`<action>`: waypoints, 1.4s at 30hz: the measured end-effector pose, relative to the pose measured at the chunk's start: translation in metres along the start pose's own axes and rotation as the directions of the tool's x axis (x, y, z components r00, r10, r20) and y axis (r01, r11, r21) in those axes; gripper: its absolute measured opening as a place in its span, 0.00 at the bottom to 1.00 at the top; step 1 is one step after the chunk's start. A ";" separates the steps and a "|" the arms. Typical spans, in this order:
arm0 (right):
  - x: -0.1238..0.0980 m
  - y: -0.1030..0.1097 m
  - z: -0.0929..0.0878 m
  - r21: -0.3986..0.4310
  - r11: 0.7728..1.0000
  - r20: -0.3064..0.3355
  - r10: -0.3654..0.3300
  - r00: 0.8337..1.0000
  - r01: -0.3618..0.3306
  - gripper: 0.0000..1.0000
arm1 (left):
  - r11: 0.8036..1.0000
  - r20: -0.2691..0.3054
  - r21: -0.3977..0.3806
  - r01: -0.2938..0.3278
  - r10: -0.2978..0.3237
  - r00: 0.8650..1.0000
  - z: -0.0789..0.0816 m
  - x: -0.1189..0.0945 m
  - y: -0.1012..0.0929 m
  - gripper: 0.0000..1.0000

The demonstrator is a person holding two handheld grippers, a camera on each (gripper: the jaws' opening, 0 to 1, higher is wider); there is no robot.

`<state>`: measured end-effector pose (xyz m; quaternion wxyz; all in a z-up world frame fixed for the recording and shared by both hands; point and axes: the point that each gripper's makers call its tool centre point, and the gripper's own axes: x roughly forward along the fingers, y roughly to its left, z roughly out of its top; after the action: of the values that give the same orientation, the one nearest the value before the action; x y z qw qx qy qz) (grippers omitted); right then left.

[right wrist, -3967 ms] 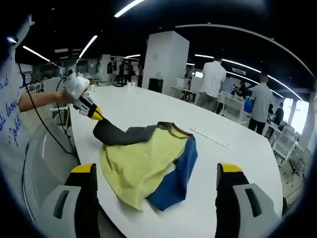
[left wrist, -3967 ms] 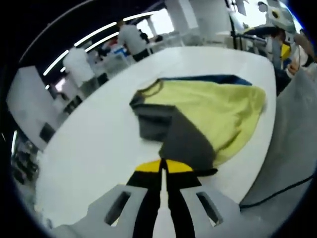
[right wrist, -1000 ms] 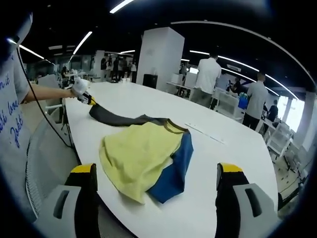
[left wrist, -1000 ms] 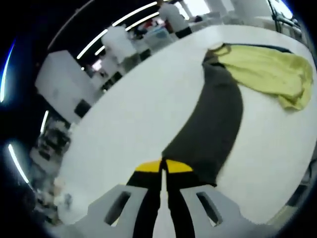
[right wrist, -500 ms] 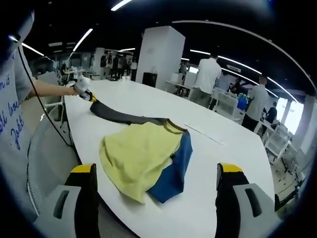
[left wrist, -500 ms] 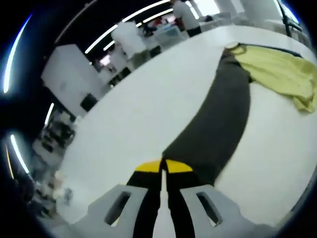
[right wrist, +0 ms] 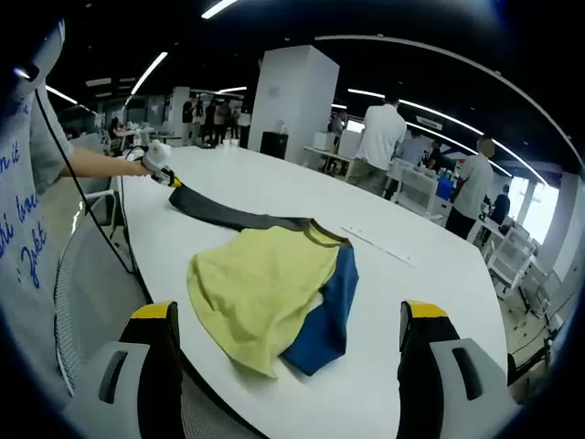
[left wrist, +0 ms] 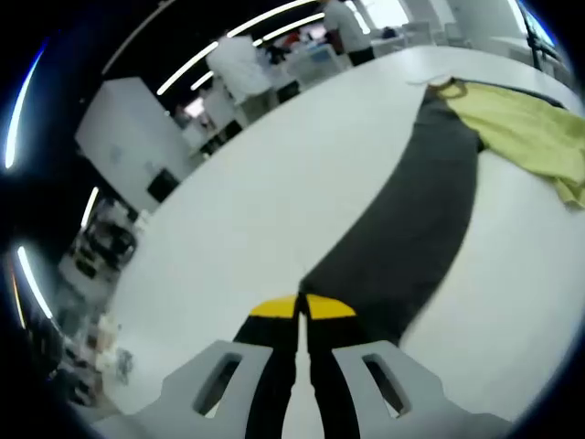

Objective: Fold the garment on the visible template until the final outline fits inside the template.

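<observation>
Your left gripper is clamped on the cuff of the long dark grey sleeve, stretched flat ahead of it toward the crumpled yellow-and-blue fabric garment. Your right gripper has its jaws wide apart, with the garment ahead between them near the closest edge of the big white table. Open tabletop lies beyond the garment.

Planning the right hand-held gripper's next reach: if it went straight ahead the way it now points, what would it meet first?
Probably the crumpled yellow body of the garment lying on the white table, between the open jaws of the right hand-held gripper; depth is uncertain.
</observation>
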<state>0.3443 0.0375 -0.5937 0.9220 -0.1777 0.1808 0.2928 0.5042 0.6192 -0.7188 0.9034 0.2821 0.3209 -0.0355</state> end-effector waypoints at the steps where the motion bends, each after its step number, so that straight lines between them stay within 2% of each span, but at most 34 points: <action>1: -0.001 0.000 0.000 0.002 1.000 0.000 -0.004 1.000 0.004 1.00 | 1.000 -0.001 0.001 0.000 0.000 1.000 0.000 0.001 0.001 0.00; 7: -0.002 0.004 -0.003 0.006 1.000 -0.021 -0.015 1.000 0.015 1.00 | 1.000 -0.006 0.015 0.000 0.000 1.000 -0.001 0.012 0.009 0.00; 16: 0.004 0.007 0.005 -0.002 1.000 -0.024 -0.024 0.999 0.024 1.00 | 1.000 -0.001 0.002 -0.017 0.017 1.000 0.003 0.026 0.021 0.00; 21: 0.008 0.010 0.008 0.003 1.000 -0.019 -0.022 1.000 0.022 1.00 | 1.000 -0.011 0.019 -0.006 0.007 1.000 0.004 0.037 0.022 0.00; 30: 0.008 0.010 0.003 0.024 0.999 -0.048 -0.041 0.998 0.042 1.00 | 0.999 -0.056 0.043 0.017 -0.015 0.998 -0.003 0.059 0.025 0.00; 42: 0.009 0.010 0.001 0.032 0.998 -0.055 -0.051 0.997 0.053 1.00 | 0.999 -0.079 0.030 0.036 -0.034 0.996 -0.011 0.065 0.023 0.00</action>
<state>0.3453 0.0503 -0.5994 0.9269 -0.1747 0.2059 0.2607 0.5549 0.6518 -0.7533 0.8850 0.2916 0.3602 -0.0452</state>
